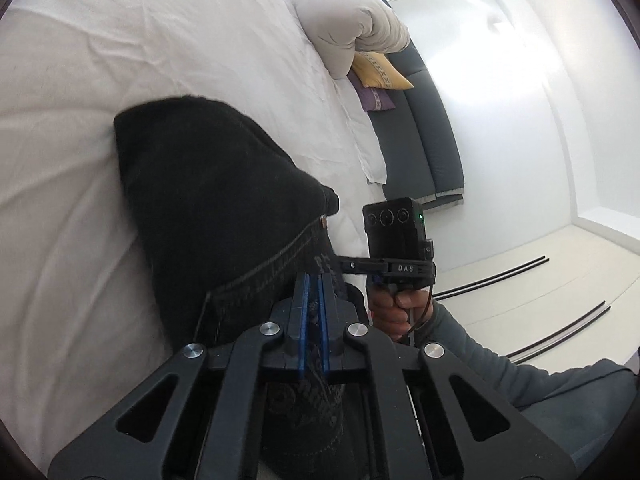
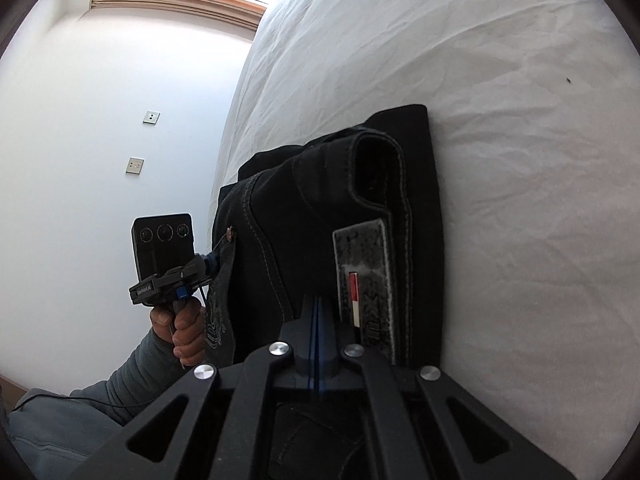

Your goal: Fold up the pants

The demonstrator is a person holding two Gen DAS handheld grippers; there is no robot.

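Black pants (image 1: 208, 208) lie on a white bed (image 1: 120, 60), already doubled into a compact stack near the bed's edge; the waistband end, with its leather label (image 2: 366, 276) and a copper rivet (image 2: 229, 233), faces the person. Both corners of that near end are taken at once, probably so the layers can be carried over together without skewing.

Left hand-held gripper (image 1: 314, 296): the blue pads are drawn in to a narrow slit, with stitched, embroidered denim pinched between them. In the right wrist view this tool is seen from outside, at the stack's left edge near the rivet, held by a hand (image 2: 180, 332) in a grey sleeve.

Right hand-held gripper (image 2: 318, 316): the pads are pressed fully together on the pants' near edge, just beside the label. The cloth is thin there, so the hold is judged from the fabric passing under the fingers.

A rolled duvet (image 1: 352, 12) and cushions (image 1: 380, 70) lie well apart at the head of the bed.
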